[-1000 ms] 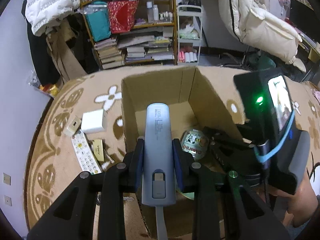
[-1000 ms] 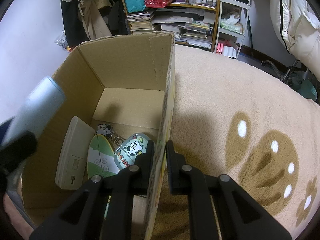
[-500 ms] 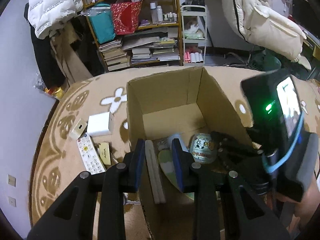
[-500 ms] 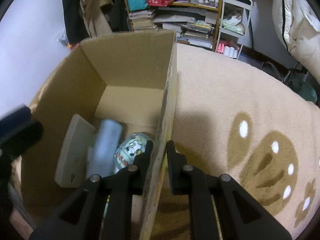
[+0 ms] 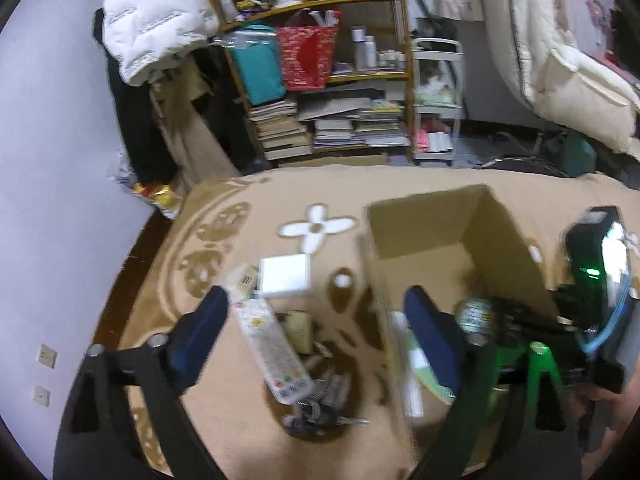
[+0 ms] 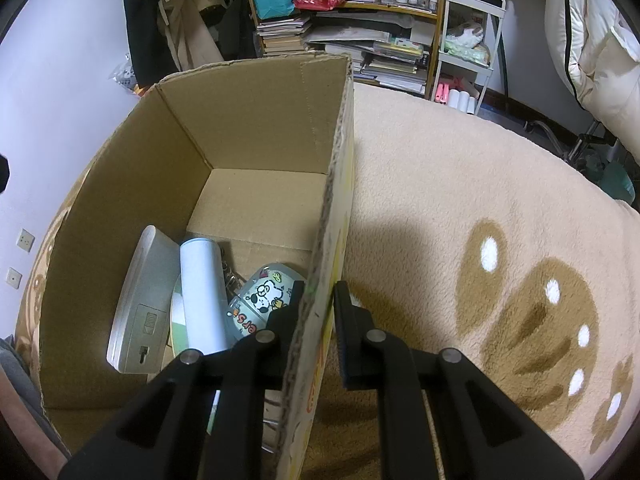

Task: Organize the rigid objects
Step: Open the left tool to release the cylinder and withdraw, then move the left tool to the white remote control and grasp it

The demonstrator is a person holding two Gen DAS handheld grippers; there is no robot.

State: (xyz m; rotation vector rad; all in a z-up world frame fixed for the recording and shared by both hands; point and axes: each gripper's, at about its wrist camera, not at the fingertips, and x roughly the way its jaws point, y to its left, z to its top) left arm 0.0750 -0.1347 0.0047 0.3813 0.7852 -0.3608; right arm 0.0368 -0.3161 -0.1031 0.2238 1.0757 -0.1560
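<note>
Right gripper pinching the box wall, left one spread wide with nothing in it

The right gripper has its two fingers clamped on the right wall of the cardboard box. Just left of it, on the box floor, lie a pale blue cylinder, a white flat device and a cartoon-print case. The left gripper hangs open above the rug, straddling the box's left wall; a white remote and a white square box lie on the rug between its fingers.
</note>
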